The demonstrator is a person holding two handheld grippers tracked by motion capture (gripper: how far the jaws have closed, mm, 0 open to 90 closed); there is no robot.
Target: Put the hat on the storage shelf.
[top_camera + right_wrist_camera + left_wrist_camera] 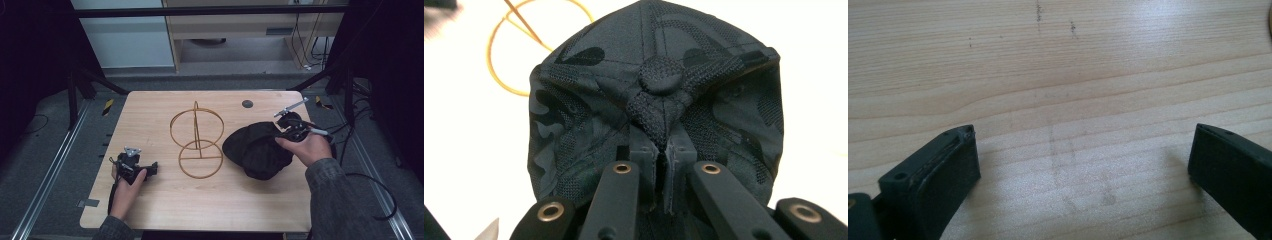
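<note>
The right gripper (663, 150) pinches a dark mesh cap (654, 100) near the top button; left gripper (1083, 165) spread.

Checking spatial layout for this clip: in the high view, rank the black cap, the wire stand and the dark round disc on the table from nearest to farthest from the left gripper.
From the left gripper, at the table's near left:
1. Wire stand, mid-table, just to its right.
2. Black cap, right side, pinched by the right gripper.
3. Dark round disc, far edge, right of centre.

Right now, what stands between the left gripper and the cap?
In the high view, the wire stand stands on the table between the left gripper and the cap.
</note>
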